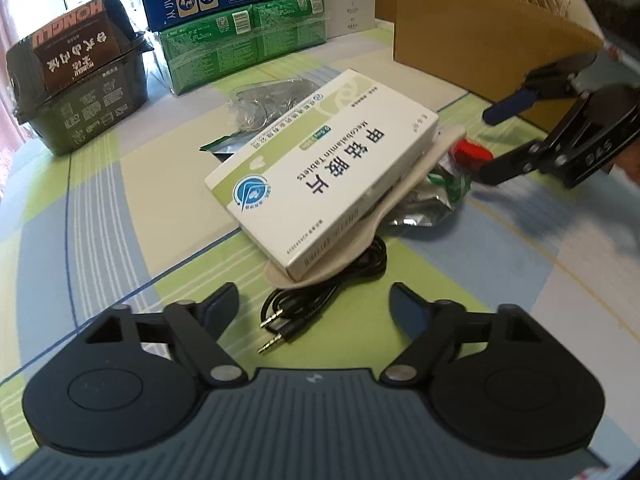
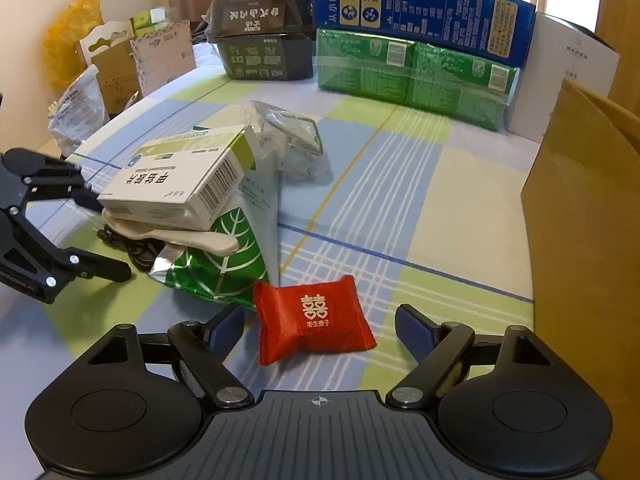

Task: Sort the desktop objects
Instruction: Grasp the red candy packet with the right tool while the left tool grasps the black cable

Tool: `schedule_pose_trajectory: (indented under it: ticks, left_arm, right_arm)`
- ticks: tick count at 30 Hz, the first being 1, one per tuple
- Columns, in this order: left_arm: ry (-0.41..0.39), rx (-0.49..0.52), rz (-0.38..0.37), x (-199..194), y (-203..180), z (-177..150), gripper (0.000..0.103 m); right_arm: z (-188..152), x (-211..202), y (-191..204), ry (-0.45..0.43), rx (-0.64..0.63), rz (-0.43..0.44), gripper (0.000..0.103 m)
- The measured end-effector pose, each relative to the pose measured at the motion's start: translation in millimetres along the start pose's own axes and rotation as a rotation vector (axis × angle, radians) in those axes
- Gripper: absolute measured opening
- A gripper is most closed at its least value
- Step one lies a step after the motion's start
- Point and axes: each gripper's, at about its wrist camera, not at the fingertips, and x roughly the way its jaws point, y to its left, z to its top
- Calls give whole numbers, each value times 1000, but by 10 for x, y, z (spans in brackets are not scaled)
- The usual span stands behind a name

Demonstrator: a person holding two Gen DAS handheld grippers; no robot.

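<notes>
A white and green medicine box (image 1: 320, 172) lies on a beige insole (image 1: 408, 184) over a pile with a green foil pouch (image 2: 216, 264) and a clear bag (image 2: 288, 136). A black audio cable (image 1: 304, 304) lies just ahead of my open, empty left gripper (image 1: 314, 304). A red candy packet (image 2: 312, 316) lies between the fingers of my open right gripper (image 2: 320, 328), untouched. The right gripper also shows in the left wrist view (image 1: 490, 144), beside the red packet (image 1: 470, 154). The left gripper shows in the right wrist view (image 2: 108, 236).
A checked tablecloth (image 2: 400, 184) covers the table. A black box (image 2: 264, 28), a blue carton (image 2: 420, 8) and green packs (image 2: 412, 76) stand at the back. A brown cardboard box (image 2: 588, 200) stands at the right. Bags and cartons (image 2: 112, 60) lie at the far left.
</notes>
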Motion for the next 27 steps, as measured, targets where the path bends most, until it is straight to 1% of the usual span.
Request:
schedule_pose_trajectory:
  ticks: [1,3,4,5,6,8,9,10,11,12,13,18,22,24,25,27]
  left_arm:
    - [-4,-12,-11,1,9,4,64]
    - [-8,-37,-26,-10,1,2,56]
    - [-8,-44,-25,-25,-20,-6,50]
    - [-5,-57,-26,-39,-39,-14,46]
    - [0,-72,-27,-52,-55,-16,39]
    - [16,-91,-11,-83,-113,-14,29]
    - [27,-100,-5,-104,-150,-16,21]
    - [39,-111,1,-125,-193,-19,19]
    - [51,-119,10,-151,-237,-27,18]
    - [61,-125,16,-172,-280,-35,17]
    - [71,-129,20,-193,-328,-43,17]
    - [116,-129,33,-300,-631,-66,16]
    - [129,-111,20,-397,-917,-93,16]
    - [131,-121,16,-439,-1051,-105,16]
    - [128,-128,13,-462,-1115,-110,16]
    - [115,-143,6,-511,-1231,-116,16]
  right_arm:
    - [4,17,-2,1,1,4,78]
    - [3,52,-6,9,0,13,73]
    - [-1,70,-4,14,0,15,68]
    - [-10,82,-1,21,3,17,63]
    - [-18,72,8,19,1,11,60]
    - [-28,42,27,20,-2,-7,47]
    - [-34,24,31,19,2,-7,42]
    - [-43,-6,38,21,7,-9,32]
    - [-54,-27,51,25,7,-18,28]
    - [-72,-57,65,30,7,-29,18]
    - [-88,-84,74,35,10,-37,14]
    - [-269,-343,191,56,12,-40,14]
    - [-498,-584,323,75,2,-56,15]
    - [-614,-701,364,80,13,-39,16]
    - [-670,-762,389,78,18,-33,19]
    - [-766,-874,423,72,36,-25,33]
